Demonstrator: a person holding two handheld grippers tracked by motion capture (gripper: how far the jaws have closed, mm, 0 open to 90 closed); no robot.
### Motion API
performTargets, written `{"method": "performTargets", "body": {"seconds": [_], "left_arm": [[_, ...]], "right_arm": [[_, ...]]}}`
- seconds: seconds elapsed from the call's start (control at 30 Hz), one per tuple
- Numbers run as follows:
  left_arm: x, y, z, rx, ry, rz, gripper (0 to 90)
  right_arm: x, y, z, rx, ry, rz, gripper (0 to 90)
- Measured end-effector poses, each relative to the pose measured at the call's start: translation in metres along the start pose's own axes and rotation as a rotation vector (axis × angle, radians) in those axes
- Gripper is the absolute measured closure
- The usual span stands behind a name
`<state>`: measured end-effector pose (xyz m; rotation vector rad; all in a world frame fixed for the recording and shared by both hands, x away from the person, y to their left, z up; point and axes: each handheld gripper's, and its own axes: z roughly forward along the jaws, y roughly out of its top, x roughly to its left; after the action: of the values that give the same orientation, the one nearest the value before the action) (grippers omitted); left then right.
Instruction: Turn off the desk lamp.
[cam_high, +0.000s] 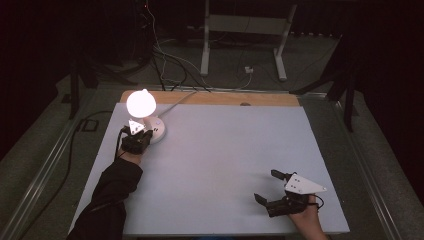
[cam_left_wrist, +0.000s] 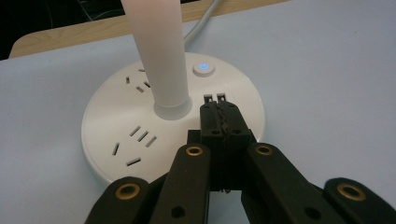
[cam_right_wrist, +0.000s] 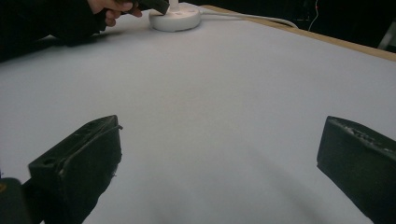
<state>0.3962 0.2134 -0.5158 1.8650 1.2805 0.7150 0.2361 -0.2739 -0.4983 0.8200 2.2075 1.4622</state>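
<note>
Left gripper view: white round lamp base (cam_left_wrist: 112, 135) with sockets, blue-lit button (cam_left_wrist: 203, 68).

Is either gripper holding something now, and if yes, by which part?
Nothing is held. The left gripper is shut with nothing between its fingers, tips over the lamp base near its lit button. The right gripper is open over the bare table.

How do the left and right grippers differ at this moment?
The left gripper has its jaws shut, tips over the lamp base near its lit button; the right gripper has jaws wide apart with nothing between them, over the bare table far from the lamp. Both are hand-held.
</note>
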Motion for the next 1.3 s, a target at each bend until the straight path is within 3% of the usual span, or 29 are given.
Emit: {"method": "performTargets", "body": {"seconds": [0.1, 0.27, 0.4, 0.43, 0.6, 1.3], "left_arm": [[-0.002, 0.0, 0.0, 0.004, 0.017, 0.029, 90.0], [-0.001, 0.002, 0.0, 0.013, 0.02, 0.018, 90.0], [0.001, 0.003, -0.004, -0.027, 0.01, 0.018, 90.0], [0.003, 0.007, -0.009, -0.045, 0.005, 0.0, 90.0], [0.003, 0.013, -0.016, -0.07, -0.002, -0.008, 90.0], [0.005, 0.003, -0.005, -0.019, 0.0, 0.007, 90.0]], "right_arm": [[0.0, 0.0, 0.0, 0.001, 0.001, -0.001, 0.0], [0.0, 0.0, 0.0, 0.003, 0.002, -0.001, 0.0], [0.0, 0.0, 0.0, 0.002, 0.003, -0.002, 0.0], [0.0, 0.0, 0.0, -0.001, 0.003, -0.001, 0.0], [0.0, 0.0, 0.001, 0.001, 0.003, 0.0, 0.0], [0.0, 0.0, 0.001, 0.002, 0.005, 0.004, 0.0]]}}
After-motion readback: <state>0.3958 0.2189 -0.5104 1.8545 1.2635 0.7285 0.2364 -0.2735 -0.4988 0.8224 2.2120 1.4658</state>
